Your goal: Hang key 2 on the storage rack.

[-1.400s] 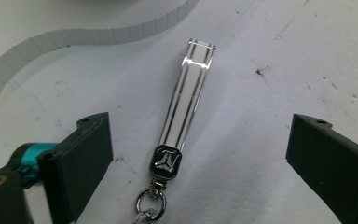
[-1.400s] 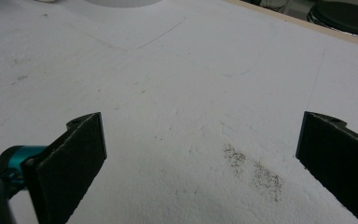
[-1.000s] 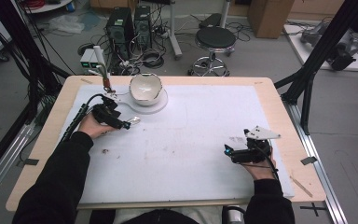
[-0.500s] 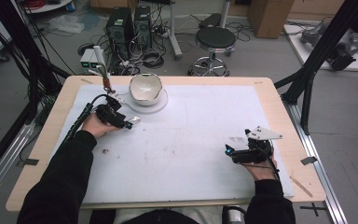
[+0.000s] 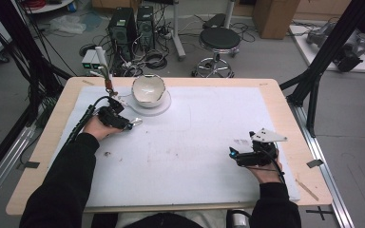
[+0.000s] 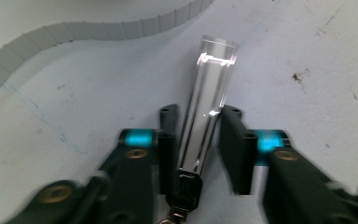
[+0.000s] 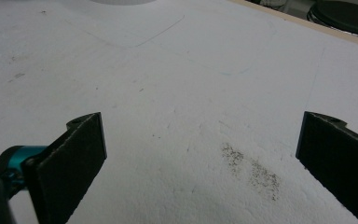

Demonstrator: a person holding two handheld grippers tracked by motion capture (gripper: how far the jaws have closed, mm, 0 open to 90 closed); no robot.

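Note:
A clear plastic bar (image 6: 210,79) with a metal end lies on the white table cover, pointing away from my left gripper (image 6: 198,114). That gripper's jaws have just been closing, and both black pads now press on the bar's sides. In the high view the left gripper (image 5: 129,124) sits at the far left of the table, just in front of a white bowl (image 5: 148,89). My right gripper (image 5: 231,153) rests on the table at the near right. In its own view the right gripper (image 7: 200,140) stands wide open with only bare cover between its jaws.
The bowl sits on a round grey mat (image 5: 164,107), whose ribbed edge (image 6: 98,30) curves just beyond the bar. A dark smudge (image 7: 251,170) marks the cover by the right gripper. The wooden table edge (image 5: 285,99) borders the white cover; a stool (image 5: 220,40) stands behind the table.
The left gripper's jaws have come together on the clear bar. Neither hand has shifted on the table.

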